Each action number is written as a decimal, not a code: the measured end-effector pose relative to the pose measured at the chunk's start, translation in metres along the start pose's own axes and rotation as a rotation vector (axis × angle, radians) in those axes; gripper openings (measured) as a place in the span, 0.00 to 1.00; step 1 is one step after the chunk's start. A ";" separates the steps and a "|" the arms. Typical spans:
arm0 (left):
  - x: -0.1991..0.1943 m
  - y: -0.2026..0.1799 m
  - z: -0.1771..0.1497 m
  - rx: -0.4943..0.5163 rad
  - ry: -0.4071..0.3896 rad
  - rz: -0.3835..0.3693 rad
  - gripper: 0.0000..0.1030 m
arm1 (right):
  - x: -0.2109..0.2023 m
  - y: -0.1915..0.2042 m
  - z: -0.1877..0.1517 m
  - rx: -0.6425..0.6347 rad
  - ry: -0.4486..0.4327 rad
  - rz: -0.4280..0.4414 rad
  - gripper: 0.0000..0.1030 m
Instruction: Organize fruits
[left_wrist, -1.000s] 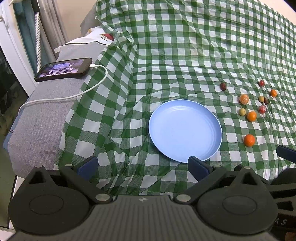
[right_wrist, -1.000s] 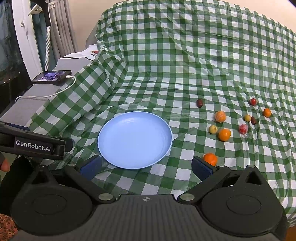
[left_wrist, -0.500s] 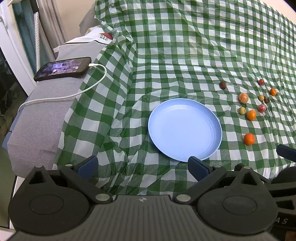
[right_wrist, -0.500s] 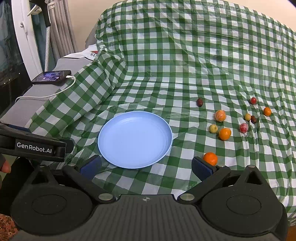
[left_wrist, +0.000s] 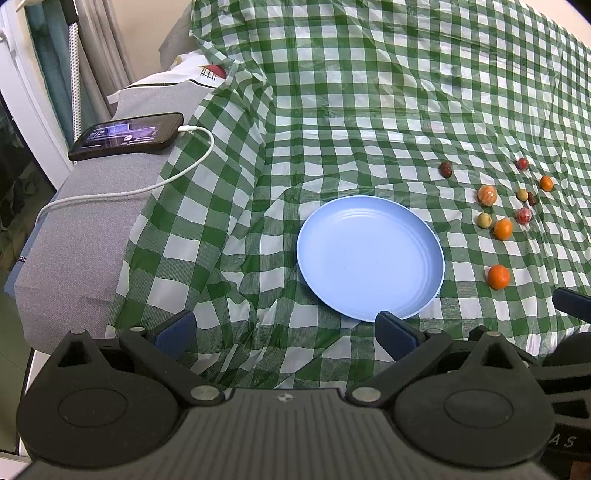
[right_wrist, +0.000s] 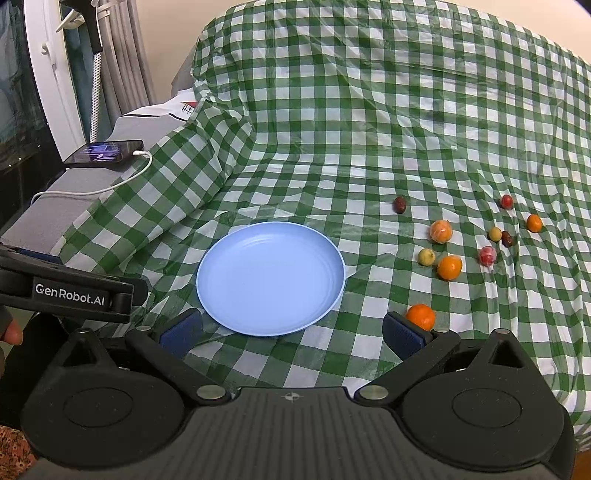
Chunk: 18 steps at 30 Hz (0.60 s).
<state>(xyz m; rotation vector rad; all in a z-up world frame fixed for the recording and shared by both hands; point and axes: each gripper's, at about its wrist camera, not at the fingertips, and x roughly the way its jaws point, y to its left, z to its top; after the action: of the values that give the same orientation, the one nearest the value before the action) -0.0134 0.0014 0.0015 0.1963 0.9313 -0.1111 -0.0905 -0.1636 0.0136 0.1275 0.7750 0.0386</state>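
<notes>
A light-blue plate (right_wrist: 271, 280) lies empty on a green-and-white checked tablecloth (right_wrist: 351, 110), in the lower middle of the right wrist view and right of centre in the left wrist view (left_wrist: 369, 256). The fruits are all on the cloth to the right of the plate, none on it. Nearest the lower edge of the frame is an orange (right_wrist: 421, 316), just beside the right-hand fingertip of the right gripper (right_wrist: 291, 332); in the left wrist view the same orange (left_wrist: 498, 276) sits apart from the plate's right rim. Above it a second orange (right_wrist: 449, 267) lies just beside a small yellow-green fruit (right_wrist: 426, 256), with a wrapped orange fruit (right_wrist: 440, 231) above those. Farther right are a wrapped red fruit (right_wrist: 487, 255), a small yellowish fruit (right_wrist: 495, 234) touching a dark one (right_wrist: 507, 239), a small orange (right_wrist: 534, 223) and a red fruit (right_wrist: 506, 201). A dark red fruit (right_wrist: 399, 204) lies alone, up and left of the cluster. The right gripper's jaws stand wide apart and hold nothing. The left gripper (left_wrist: 284, 330) likewise has its jaws spread wide and empty, low over the cloth's near edge, its right fingertip overlapping the plate's near rim in the picture. At the upper left, a phone (left_wrist: 127, 136) with a white cable (left_wrist: 147, 186) rests on a grey surface (left_wrist: 74, 229).
</notes>
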 end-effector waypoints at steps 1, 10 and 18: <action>0.000 0.000 0.000 0.000 0.000 0.000 1.00 | 0.000 0.000 0.000 0.000 0.000 0.000 0.99; 0.002 0.001 0.000 0.001 0.004 0.000 1.00 | 0.001 0.001 -0.001 0.007 0.006 0.005 0.99; 0.001 -0.001 0.000 0.007 0.001 0.001 1.00 | 0.001 0.000 -0.001 0.002 0.003 0.007 0.99</action>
<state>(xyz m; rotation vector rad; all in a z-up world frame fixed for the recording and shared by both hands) -0.0130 0.0008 0.0002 0.2036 0.9322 -0.1132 -0.0903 -0.1631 0.0120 0.1319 0.7780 0.0447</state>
